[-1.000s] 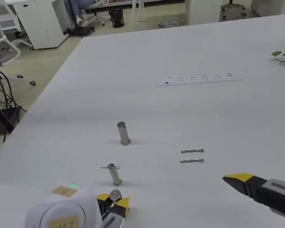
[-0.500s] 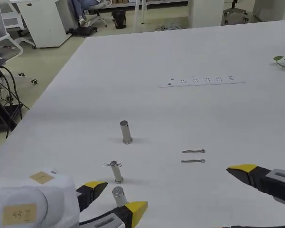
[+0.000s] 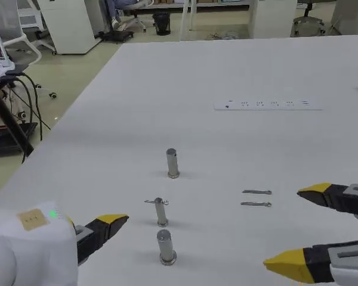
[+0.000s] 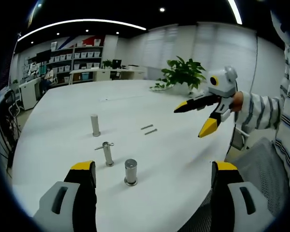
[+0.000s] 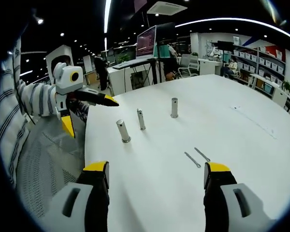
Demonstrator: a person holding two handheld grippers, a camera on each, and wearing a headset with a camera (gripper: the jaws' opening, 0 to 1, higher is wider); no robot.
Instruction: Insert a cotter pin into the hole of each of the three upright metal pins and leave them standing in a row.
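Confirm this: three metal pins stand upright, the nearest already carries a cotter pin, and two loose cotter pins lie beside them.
Wrong pin: the head view shows the inserted cotter pin in the middle pin, not the nearest pin. Three stand upright; two loose cotter pins lie beside them.

The head view looks forward and down over the table [image 3: 256, 71] from its near edge, with the pins [image 3: 161, 211] close below. The left gripper view rides low at the near left and faces across the table to the right gripper [image 4: 191, 122]. The right gripper view faces back towards the left gripper [image 5: 93, 119]. All three views share the pins and the loose cotter pins [image 3: 256, 192].
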